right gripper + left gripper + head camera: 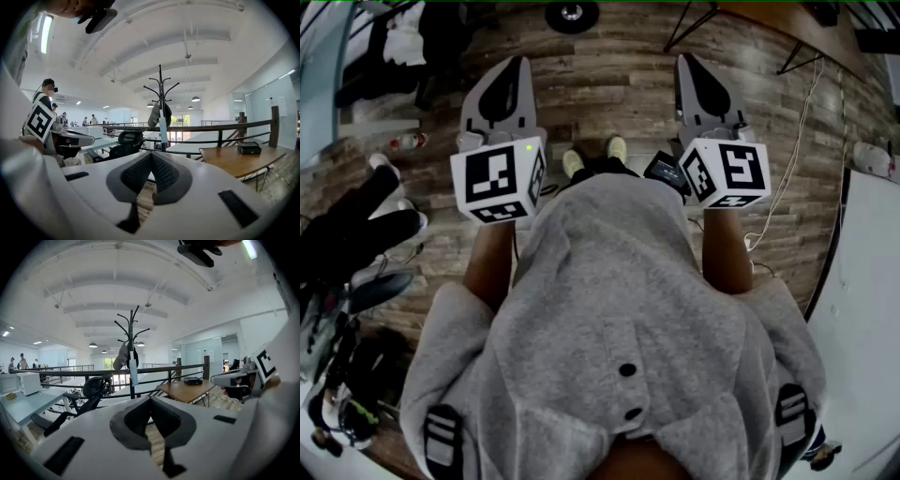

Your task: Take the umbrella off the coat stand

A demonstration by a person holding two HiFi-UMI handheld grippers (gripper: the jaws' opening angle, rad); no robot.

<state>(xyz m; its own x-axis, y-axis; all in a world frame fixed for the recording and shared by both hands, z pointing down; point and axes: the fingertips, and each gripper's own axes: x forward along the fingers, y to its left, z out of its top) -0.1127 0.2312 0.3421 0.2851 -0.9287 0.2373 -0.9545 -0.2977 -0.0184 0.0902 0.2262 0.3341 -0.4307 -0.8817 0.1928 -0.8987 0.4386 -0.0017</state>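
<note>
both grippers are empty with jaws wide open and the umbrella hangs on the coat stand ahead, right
Not the jaws: the left gripper and right gripper are empty but shut, jaws together, as each gripper view shows. The umbrella does hang on the coat stand ahead.

Plank floor [609, 84] (wood-look) bears coat stand [131, 390] and office chair [93, 389].

Pretty busy loft office here. A black metal railing [159, 368] runs right across, and a brown wooden table [185, 391] just in front of it carries a small black box [192, 380]. A black swivel office chair [93, 389] sits off to the table's left. The floor is grey-brown wood planks [609, 84].
</note>
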